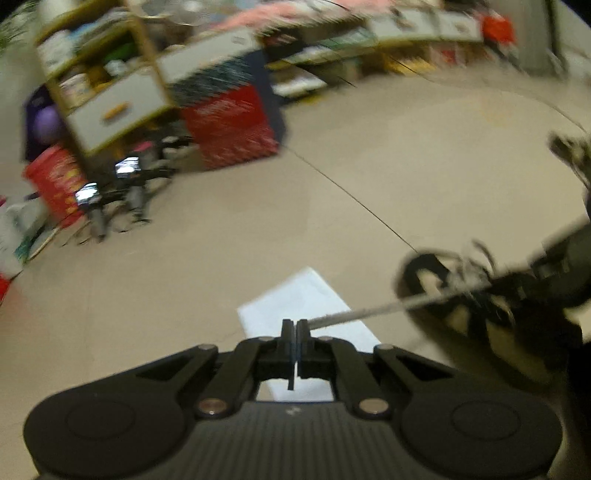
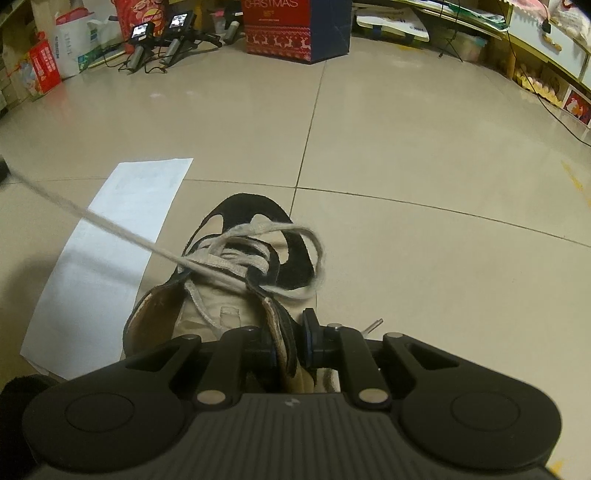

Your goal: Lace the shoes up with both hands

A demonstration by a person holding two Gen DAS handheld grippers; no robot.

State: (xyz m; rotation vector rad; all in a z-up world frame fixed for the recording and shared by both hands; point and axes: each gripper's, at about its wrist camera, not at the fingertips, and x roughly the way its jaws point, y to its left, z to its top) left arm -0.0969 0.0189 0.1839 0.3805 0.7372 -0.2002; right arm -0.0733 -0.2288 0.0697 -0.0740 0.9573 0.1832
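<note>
Red box (image 2: 279,27), white "CHRISTMAS", smaller lettering unreadable.

A white paper sheet (image 2: 107,254) lies flat on the tiled floor (image 2: 406,155). At the floor's far edge stand a red Christmas gift bag (image 2: 284,27) and two handheld cameras (image 2: 159,33).

You have one shoe (image 2: 236,295), one grey lace (image 2: 122,232), one white paper sheet (image 2: 110,258), one red Christmas bag (image 2: 284,29), and two hand-held grippers: left (image 1: 295,326), right (image 2: 290,343).
</note>
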